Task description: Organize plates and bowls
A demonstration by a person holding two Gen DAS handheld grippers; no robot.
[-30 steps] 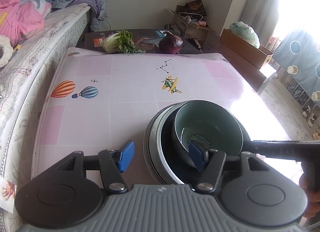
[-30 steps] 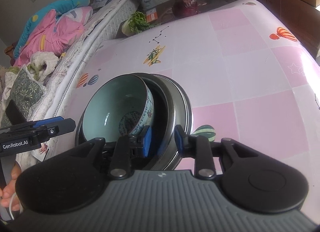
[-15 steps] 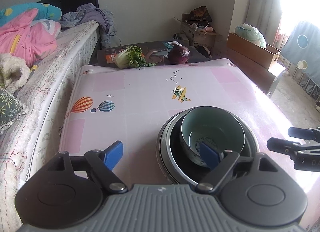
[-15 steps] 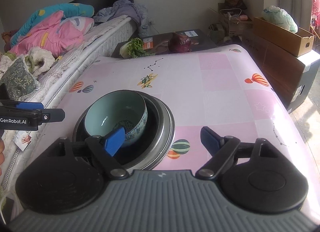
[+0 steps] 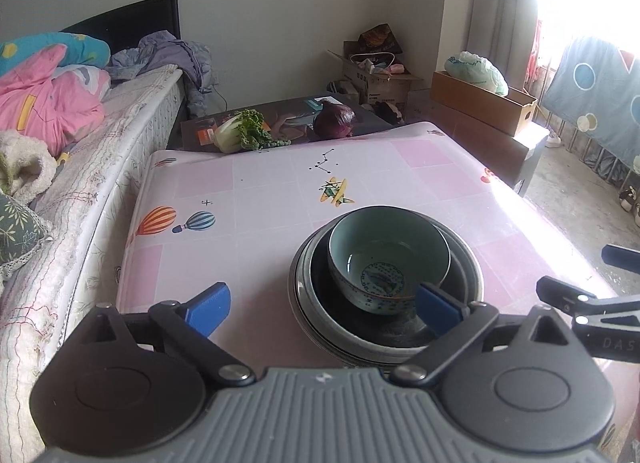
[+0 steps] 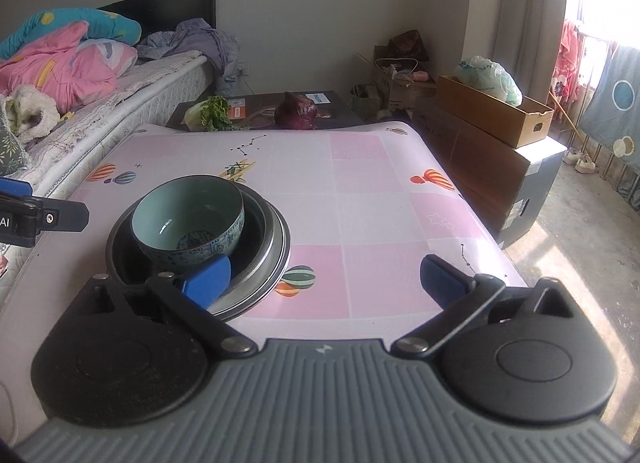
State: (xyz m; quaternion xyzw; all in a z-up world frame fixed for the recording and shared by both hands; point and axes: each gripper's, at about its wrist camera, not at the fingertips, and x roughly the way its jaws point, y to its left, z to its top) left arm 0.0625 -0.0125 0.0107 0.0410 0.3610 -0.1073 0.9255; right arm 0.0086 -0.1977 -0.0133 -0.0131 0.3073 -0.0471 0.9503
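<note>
Bowl stacked, both grippers hanging back wide open

Pale green bowl (image 5: 387,259) sits tilted in the metal bowls (image 6: 262,259), between left gripper (image 5: 324,305) and right gripper (image 6: 326,277).

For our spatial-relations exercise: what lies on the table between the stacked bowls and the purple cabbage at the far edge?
Nothing stands between the stacked bowls and the purple cabbage: only bare printed tablecloth, with its airplane and constellation prints. Both wrist views show it.

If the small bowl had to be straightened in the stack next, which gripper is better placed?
Probably the left gripper: open, its right finger pad shows over the stack near the tilted celadon bowl. The right gripper, also open, mostly faces bare tablecloth.
</note>
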